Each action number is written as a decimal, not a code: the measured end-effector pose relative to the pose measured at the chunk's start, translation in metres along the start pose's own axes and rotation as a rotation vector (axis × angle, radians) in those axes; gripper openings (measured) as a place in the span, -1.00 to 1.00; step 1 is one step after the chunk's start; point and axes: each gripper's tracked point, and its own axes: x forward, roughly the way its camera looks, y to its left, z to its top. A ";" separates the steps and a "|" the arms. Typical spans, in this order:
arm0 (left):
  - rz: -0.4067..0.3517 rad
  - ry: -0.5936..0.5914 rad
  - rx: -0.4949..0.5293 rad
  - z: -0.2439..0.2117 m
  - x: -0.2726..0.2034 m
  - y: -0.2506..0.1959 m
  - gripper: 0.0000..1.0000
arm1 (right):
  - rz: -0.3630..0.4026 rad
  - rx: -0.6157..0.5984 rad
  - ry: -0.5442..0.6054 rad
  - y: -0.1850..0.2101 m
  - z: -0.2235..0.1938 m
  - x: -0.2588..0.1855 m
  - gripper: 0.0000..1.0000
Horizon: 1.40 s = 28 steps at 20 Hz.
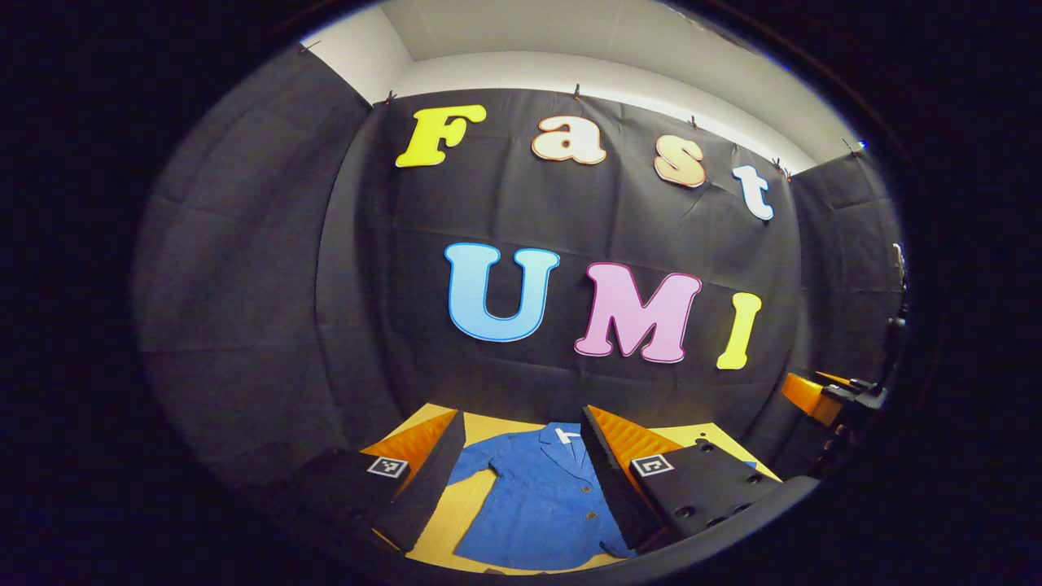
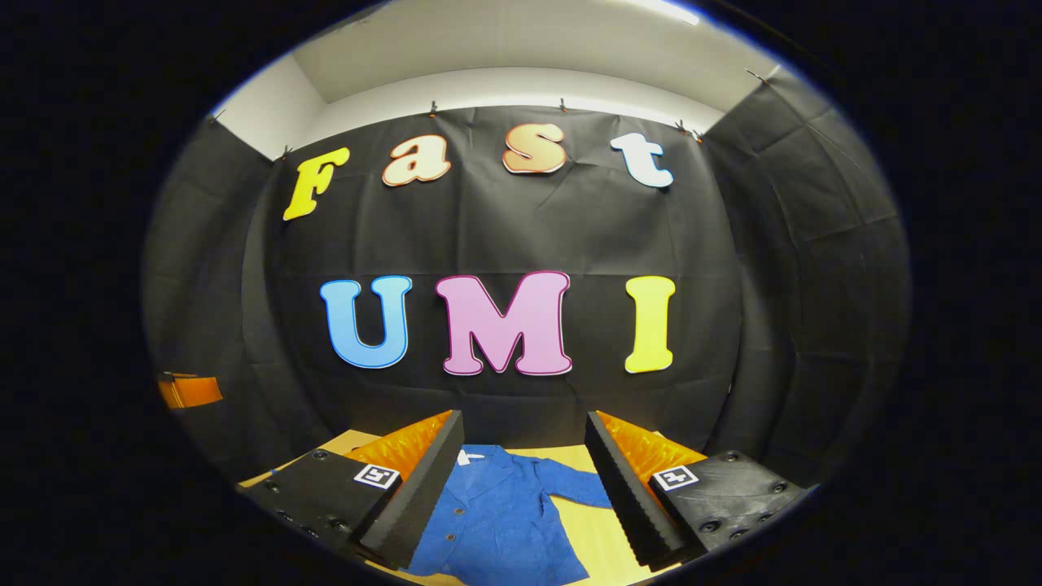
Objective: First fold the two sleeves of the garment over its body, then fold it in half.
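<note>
A blue button-front jacket [image 1: 537, 496] lies flat on the yellow table [image 1: 468, 513], collar toward the far wall. One short sleeve [image 1: 472, 468] is spread out to the side. My left gripper [image 1: 523, 417] hovers above the near part of the jacket, open, with nothing between its fingers. In the right gripper view the same jacket [image 2: 496, 521] lies below, its other sleeve [image 2: 578, 488] stretched out over the table [image 2: 606, 533]. My right gripper [image 2: 523, 419] is also open and empty above it.
Black cloth walls close the booth right behind the table's far edge. The right gripper [image 1: 822, 395] shows at the far right of the left gripper view. The left gripper [image 2: 191, 391] shows at the far left of the right gripper view.
</note>
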 end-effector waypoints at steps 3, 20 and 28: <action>0.008 0.009 0.005 -0.003 0.004 0.008 0.63 | -0.019 -0.044 0.012 -0.008 -0.012 -0.004 0.93; 0.058 0.110 -0.050 -0.044 0.031 -0.005 0.64 | -0.165 -0.050 0.334 -0.089 -0.186 0.114 0.94; 0.113 0.202 -0.059 -0.076 0.056 -0.013 0.64 | -0.359 -0.096 0.580 -0.195 -0.280 0.157 0.94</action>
